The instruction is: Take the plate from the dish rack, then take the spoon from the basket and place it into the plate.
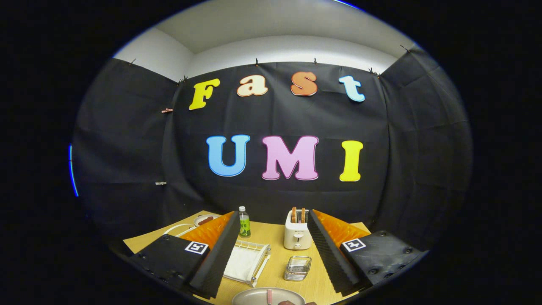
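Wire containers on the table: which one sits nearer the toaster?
The small wire basket, just in front of the white toaster, between the open gripper's fingers. The larger white dish rack lies further over, beside the left finger, below the green bottle.

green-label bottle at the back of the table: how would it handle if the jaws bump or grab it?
The bottle is tall and narrow, standing upright, so a sideways bump would probably tip it, and once down it may roll. It looks like thin clear plastic, likely light and a bit squashy under a firm grip. The gripper is open, jaws spread well short of it.
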